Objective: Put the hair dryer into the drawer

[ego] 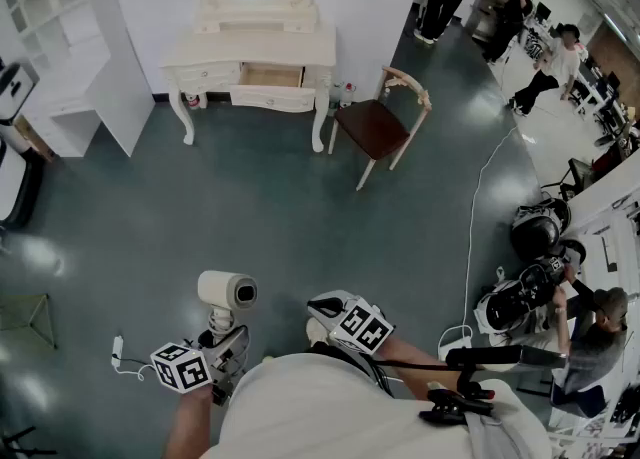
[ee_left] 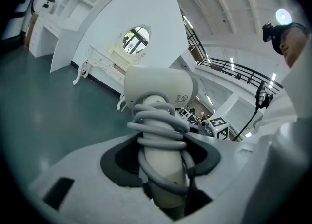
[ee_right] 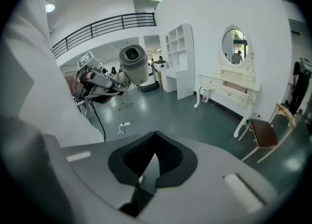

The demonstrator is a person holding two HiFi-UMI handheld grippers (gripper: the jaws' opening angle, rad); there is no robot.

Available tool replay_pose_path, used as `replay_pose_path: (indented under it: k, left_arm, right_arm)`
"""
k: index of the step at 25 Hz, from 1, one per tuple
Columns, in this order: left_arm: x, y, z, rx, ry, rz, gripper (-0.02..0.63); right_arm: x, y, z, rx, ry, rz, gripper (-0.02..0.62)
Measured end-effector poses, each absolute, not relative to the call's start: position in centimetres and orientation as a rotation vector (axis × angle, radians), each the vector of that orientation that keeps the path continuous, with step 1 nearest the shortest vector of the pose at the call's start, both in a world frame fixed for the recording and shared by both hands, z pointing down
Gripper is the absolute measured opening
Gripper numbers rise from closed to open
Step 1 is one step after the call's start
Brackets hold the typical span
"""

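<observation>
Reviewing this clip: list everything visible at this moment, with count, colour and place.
pale grey hair dryer with cord wound round its handle: one, grey-white, upright in the left gripper
cream dressing table with oval mirror: one, cream, far wall; middle drawer open
wooden chair with dark brown seat: one, brown, right of the table
white shelf unit: one, white, left of the table
small white plug with cord: one, white, teal floor, lower left
people: at least four, right side
left gripper: one, shut on the hair dryer's handle
right gripper: one, shut, empty
</observation>
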State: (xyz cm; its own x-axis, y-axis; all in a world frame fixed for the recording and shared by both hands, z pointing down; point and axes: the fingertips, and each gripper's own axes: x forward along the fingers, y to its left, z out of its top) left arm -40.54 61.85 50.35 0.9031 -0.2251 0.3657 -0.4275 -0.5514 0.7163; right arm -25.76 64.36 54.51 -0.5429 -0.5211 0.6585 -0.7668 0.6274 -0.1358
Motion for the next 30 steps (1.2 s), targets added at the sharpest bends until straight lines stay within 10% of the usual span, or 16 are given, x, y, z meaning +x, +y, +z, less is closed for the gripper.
replay_pose_path:
  k: [11, 21, 30]
  left_arm:
    - [-46.6, 63.9, 52.9, 2.179, -0.428, 0.340, 0.221]
    - [-42.7, 61.4, 54.6, 2.187, -0.407, 0.367, 0.221]
    - [-34.7, 50.8, 52.9, 2.232, -0.506, 0.443, 0.221]
  right_arm:
    - [-32.0, 67.1, 55.5, 1.056, -2.226, 0.602, 0.000]
    - [-27.7, 64.7, 56.7, 1.171, -2.203, 0.629, 0.138]
    - [-19.1, 53.3, 55.0, 1.173, -2.283, 0.575, 0.135]
